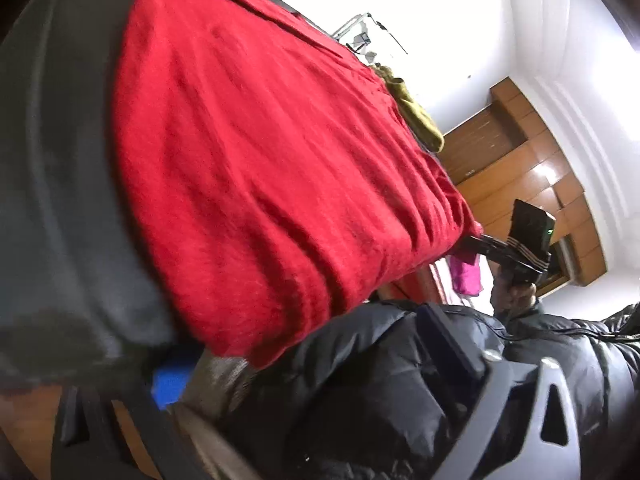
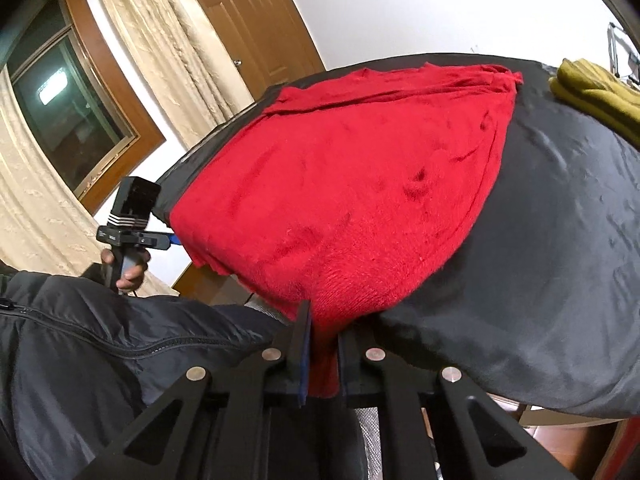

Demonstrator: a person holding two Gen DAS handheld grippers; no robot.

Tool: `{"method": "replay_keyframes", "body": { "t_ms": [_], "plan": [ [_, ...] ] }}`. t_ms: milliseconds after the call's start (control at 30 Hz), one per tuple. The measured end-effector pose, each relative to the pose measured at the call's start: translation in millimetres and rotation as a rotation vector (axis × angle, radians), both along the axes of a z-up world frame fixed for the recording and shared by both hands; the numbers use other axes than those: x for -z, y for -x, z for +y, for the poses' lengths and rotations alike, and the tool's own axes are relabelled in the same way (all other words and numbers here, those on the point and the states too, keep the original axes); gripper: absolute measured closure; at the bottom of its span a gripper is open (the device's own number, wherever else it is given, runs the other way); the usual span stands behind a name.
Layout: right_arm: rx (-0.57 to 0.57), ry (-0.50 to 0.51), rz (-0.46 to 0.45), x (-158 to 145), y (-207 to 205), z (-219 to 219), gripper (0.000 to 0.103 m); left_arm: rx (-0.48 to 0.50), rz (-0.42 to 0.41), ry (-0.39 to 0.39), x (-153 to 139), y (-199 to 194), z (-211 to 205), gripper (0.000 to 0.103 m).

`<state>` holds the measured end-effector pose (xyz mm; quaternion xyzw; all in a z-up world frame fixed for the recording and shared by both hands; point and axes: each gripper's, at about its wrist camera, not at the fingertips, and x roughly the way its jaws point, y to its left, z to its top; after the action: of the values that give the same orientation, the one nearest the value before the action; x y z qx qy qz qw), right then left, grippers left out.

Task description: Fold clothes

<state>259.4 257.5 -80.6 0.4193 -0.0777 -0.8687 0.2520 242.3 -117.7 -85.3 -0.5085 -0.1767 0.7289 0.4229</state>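
Right gripper (image 2: 322, 354) is clamped on the near corner of the red sweater (image 2: 360, 184), you can see the knit pinched between the two fingers. Left gripper (image 2: 170, 239) sits at the opposite near corner, right at the hem edge, and from the right wrist view it looks like it's got fabric too, but honestly I can't tell if it's closed or not. In the left wrist view its own tips are lost in blur and dark stuff.

Sweater is spread across the table (image 2: 560, 220), which has a dark cloth over it, with the near hem hanging just off the edge toward the person. Far end looks bunched, sleeves maybe tucked in there, hard to say.

Progress-wise: an olive garment (image 2: 592, 88) lies at the far right corner, looks folded already, so maybe one piece down. The red one seems to be at the start of a fold, both bottom corners covered, ready to be carried up toward the collar. So most of this sweater's folding is still ahead, I'd guess.
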Motion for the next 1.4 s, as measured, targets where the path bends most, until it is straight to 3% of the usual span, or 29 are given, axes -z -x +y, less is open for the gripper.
{"method": "replay_keyframes", "body": {
  "t_ms": [33, 67, 100, 200, 300, 500, 733, 933, 1267, 1400],
  "plan": [
    [0.002, 0.002, -0.001, 0.3, -0.4, 1.1, 0.092, 0.009, -0.011, -0.005, 2.8, -1.1, 2.4, 0.031],
    [0.002, 0.003, -0.001, 0.9, 0.6, 0.6, 0.092, 0.007, -0.012, 0.012, 4.0, -2.7, 3.4, 0.06],
    [0.0, 0.004, 0.001, 1.0, 1.6, 0.1, 0.092, 0.001, -0.01, 0.034, 4.6, -4.3, 3.6, 0.077],
    [-0.007, 0.003, 0.015, -0.6, 2.7, -0.2, 0.092, -0.002, -0.004, 0.028, -1.2, -10.4, -3.1, 0.091],
    [-0.012, 0.002, 0.037, -5.2, 3.9, -0.5, 0.092, -0.003, 0.036, 0.007, -18.4, -18.6, -9.9, 0.093],
    [-0.015, 0.001, 0.084, -15.3, 5.4, -1.2, 0.092, 0.001, 0.224, -0.055, -83.0, -39.9, -18.1, 0.093],
    [0.012, 0.034, 0.145, -28.1, 9.6, 2.7, 0.092, -0.069, 0.385, -0.098, -133.6, -29.3, -22.5, 0.093],
    [0.078, 0.024, 0.229, -45.6, 14.9, 9.0, 0.092, -0.158, 0.428, -0.105, -151.5, -7.6, -37.7, 0.093],
    [0.2, -0.221, 0.446, -88.4, 39.1, -4.9, 0.092, -0.239, 0.431, -0.105, -178.1, 42.5, -19.5, 0.093],
    [0.233, -0.245, 0.473, -101.9, 63.1, -2.8, 0.092, -0.255, 0.441, -0.098, -192.5, 68.8, -16.0, 0.093]
  ]
}}
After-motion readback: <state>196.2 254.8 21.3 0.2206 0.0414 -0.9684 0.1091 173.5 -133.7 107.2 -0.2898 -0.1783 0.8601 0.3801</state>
